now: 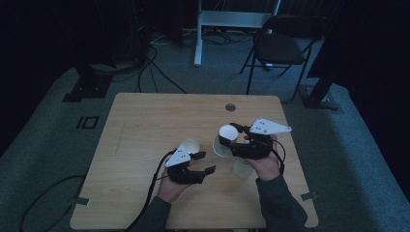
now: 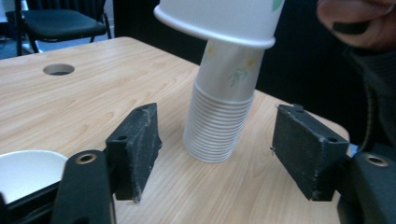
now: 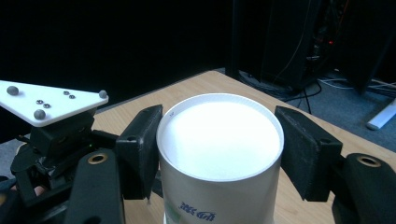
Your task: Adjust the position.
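Right gripper (image 1: 235, 136) fingers pinching top cup (image 3: 219, 154), frame centre; tilted stack (image 2: 219, 123) may topple. Left gripper (image 2: 217, 154) fingers spread.

Light wooden rectangular tabletop (image 1: 145, 125) with rounded corners, standing on grey carpeted floor (image 1: 58, 125). A round cable hole (image 1: 230, 107) is sitting near its far edge. Items resting directly on it: a stack of nested white paper cups with a floral print (image 2: 219, 126), standing upside down right of centre; one single white paper cup (image 1: 191, 145), standing upright with its mouth open, near the middle; one further pale cup (image 1: 241, 168), lying just beside the stack toward the near edge, too dim to tell its pose.
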Available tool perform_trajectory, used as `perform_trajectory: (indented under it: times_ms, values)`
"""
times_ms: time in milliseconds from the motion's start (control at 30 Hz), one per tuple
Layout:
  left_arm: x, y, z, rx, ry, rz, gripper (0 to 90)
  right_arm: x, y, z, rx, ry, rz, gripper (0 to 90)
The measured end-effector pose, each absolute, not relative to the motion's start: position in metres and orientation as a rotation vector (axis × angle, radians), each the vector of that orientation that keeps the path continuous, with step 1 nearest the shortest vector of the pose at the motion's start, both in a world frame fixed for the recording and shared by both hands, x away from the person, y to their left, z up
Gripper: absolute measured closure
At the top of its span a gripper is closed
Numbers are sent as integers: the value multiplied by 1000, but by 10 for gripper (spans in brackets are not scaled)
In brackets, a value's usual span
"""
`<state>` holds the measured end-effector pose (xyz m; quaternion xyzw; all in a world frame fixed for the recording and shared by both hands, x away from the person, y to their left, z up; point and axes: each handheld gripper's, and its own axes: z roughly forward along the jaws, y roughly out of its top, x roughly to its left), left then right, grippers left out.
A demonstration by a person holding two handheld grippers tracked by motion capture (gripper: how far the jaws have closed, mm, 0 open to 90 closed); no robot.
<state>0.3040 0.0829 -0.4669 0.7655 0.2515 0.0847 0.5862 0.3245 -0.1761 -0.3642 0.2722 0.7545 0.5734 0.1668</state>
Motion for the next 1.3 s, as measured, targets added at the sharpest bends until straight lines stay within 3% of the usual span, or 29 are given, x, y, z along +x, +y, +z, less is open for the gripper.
perform_trajectory:
  times_ms: [733, 1300]
  values:
    - [304, 84, -457, 1708, 558, 139, 434, 324, -159, -372, 764, 2175, 1719, 351]
    - [304, 100, -451, 1613, 585, 180, 525, 326, -168, -380, 792, 2198, 1789, 351]
